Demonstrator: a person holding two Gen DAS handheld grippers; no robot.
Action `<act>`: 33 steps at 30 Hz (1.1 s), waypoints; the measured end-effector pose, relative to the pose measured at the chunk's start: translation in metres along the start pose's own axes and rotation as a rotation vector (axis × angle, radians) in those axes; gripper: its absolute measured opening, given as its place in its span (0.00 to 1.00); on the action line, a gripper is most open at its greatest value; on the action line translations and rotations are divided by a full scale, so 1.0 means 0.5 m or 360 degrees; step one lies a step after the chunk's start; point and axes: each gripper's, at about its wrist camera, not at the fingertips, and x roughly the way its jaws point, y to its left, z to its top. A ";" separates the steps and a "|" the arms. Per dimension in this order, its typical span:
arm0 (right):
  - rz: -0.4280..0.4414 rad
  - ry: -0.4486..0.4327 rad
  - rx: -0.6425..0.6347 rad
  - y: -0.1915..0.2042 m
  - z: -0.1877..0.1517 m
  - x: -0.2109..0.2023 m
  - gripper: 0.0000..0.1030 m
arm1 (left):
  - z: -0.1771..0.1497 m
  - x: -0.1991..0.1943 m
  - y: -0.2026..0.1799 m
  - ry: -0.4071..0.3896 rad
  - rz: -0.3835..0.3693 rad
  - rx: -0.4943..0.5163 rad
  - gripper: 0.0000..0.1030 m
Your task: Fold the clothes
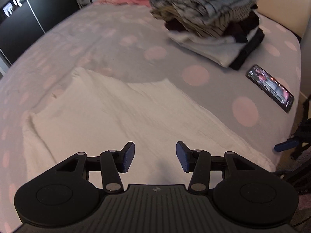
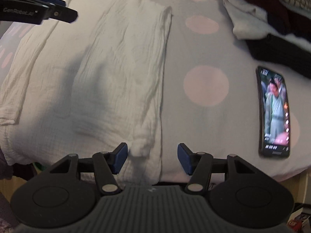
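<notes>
A cream crinkled garment (image 1: 116,116) lies spread flat on the bed. The right wrist view shows it too, as a long folded panel (image 2: 108,68) reaching the bed's near edge. My left gripper (image 1: 155,158) hovers above its near part, jaws open, nothing between the blue pads. My right gripper (image 2: 152,159) hangs over the garment's near right corner, where a small bunched lump of cloth (image 2: 141,145) lies below the gap; its pads stand apart and press on nothing. The left gripper's black body (image 2: 38,11) shows at the upper left of the right wrist view.
A stack of folded clothes (image 1: 210,19) sits at the bed's far right. A phone (image 1: 270,87) with a lit screen lies right of the garment, (image 2: 275,112) in the right wrist view. The grey sheet with pink dots (image 1: 97,44) covers the bed. A black wardrobe (image 1: 19,23) stands at left.
</notes>
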 end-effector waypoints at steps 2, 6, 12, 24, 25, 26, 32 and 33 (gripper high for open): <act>0.0036 0.0014 -0.0005 -0.003 0.003 0.007 0.59 | 0.023 0.025 -0.010 0.0063 -0.0040 -0.0053 0.44; 0.0079 0.0046 -0.0029 -0.011 0.010 0.021 0.59 | 0.080 0.075 -0.019 0.0185 -0.0111 -0.0153 0.44; 0.0081 0.0111 -0.0165 -0.004 0.016 0.041 0.59 | 0.165 0.144 -0.030 0.0241 -0.0069 -0.0091 0.44; 0.0125 0.0080 -0.0136 -0.014 0.019 0.037 0.59 | 0.236 0.293 -0.043 0.0424 -0.0059 -0.0165 0.42; 0.0141 0.0075 -0.0104 -0.019 0.020 0.036 0.59 | 0.232 0.302 -0.042 0.0433 -0.0065 -0.0180 0.38; 0.0157 0.0071 -0.0068 -0.026 0.021 0.036 0.59 | 0.227 0.310 -0.041 0.0441 -0.0071 -0.0195 0.34; 0.0277 0.0066 0.0201 -0.078 0.023 0.041 0.50 | 0.207 0.315 -0.020 0.0395 -0.0096 -0.0288 0.16; 0.0310 0.0069 0.0255 -0.085 0.021 0.043 0.48 | 0.204 0.312 -0.015 0.0387 -0.0105 -0.0303 0.13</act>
